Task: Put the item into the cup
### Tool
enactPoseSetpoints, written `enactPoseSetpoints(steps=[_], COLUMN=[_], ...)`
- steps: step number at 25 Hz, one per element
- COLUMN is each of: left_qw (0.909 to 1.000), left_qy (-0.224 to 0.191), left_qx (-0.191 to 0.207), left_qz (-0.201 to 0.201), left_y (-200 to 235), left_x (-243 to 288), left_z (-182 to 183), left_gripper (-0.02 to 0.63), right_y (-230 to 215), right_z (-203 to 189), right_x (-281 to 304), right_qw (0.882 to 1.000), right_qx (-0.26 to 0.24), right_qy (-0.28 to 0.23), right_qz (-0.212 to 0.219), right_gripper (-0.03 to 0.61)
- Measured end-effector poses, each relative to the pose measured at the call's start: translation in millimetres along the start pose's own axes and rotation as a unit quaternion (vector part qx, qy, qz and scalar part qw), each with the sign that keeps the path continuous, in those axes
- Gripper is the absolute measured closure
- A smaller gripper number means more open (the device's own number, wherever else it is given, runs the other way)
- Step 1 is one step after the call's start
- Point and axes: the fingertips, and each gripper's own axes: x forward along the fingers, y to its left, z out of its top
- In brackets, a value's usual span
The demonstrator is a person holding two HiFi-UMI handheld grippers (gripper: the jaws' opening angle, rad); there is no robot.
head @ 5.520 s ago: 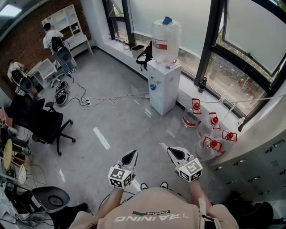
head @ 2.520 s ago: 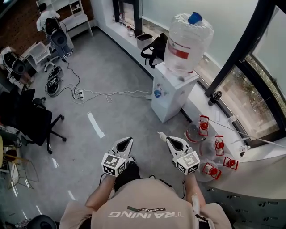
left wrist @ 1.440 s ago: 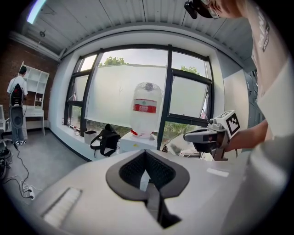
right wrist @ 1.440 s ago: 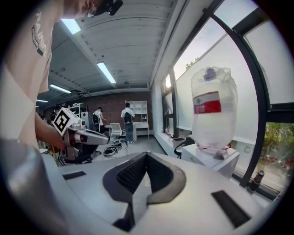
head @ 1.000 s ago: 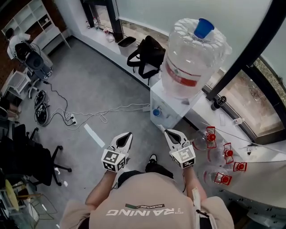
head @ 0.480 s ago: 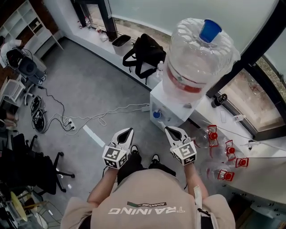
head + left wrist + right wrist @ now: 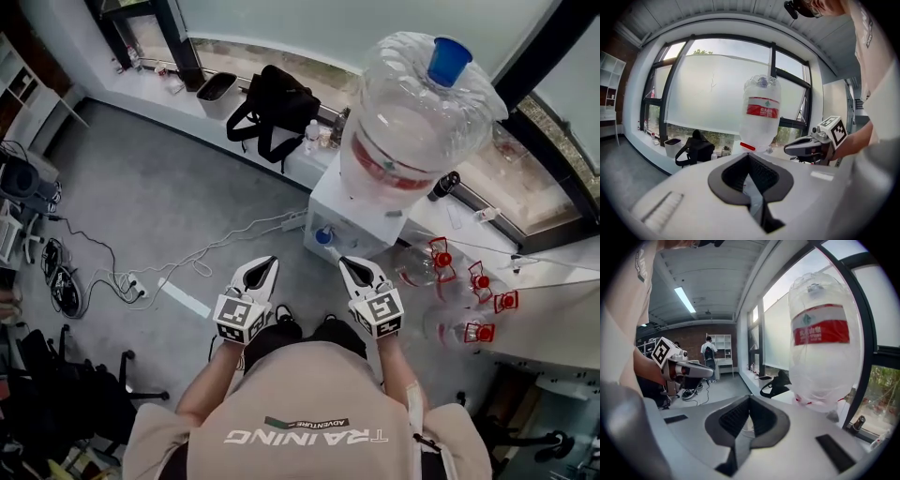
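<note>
Left gripper (image 7: 266,262) and right gripper (image 7: 346,263), lower centre: closed, empty. No cup or item visible. Likely risk: closed tips knocking the water dispenser (image 7: 349,221) just ahead.

I'm seeing a clear plastic water bottle (image 7: 412,131) with red band and blue cap, a black fabric backpack (image 7: 272,103), a grey floor (image 7: 141,187), and black-and-white square markers on my white plastic left gripper (image 7: 266,263) and white plastic right gripper (image 7: 348,263).
</note>
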Motion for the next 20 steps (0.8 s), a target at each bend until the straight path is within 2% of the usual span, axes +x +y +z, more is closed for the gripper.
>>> enactPoseSetpoints(steps=[6,11,15,20], left_qw=[0.9997,0.9989,0.9979,0.9956], left_qy=[0.014,0.043,0.054,0.074], left_qx=[-0.007,-0.019,-0.035,-0.055], left_qz=[-0.019,-0.005,0.006,0.018], left_y=[11.3,20.4,29.7,40.8], left_x=[13.0,23.1,41.0,68.2], left_z=[-8.5,-33.2,-52.4,-98.5], left_gripper=[0.606,0.606,0.606,0.606], right_y=[-3.9,-19.5,-31.9,-33.5], right_z=[-34.2,-86.7,-128.0,-177.9], right_x=[22.8,47.7,76.1,115.7], right_qw=[0.999,0.996,0.994,0.993], right_qx=[0.011,-0.021,-0.024,-0.019], right_qy=[0.040,0.057,0.080,0.091], right_qz=[-0.027,-0.071,-0.071,-0.066], right_gripper=[0.568,0.568,0.568,0.568])
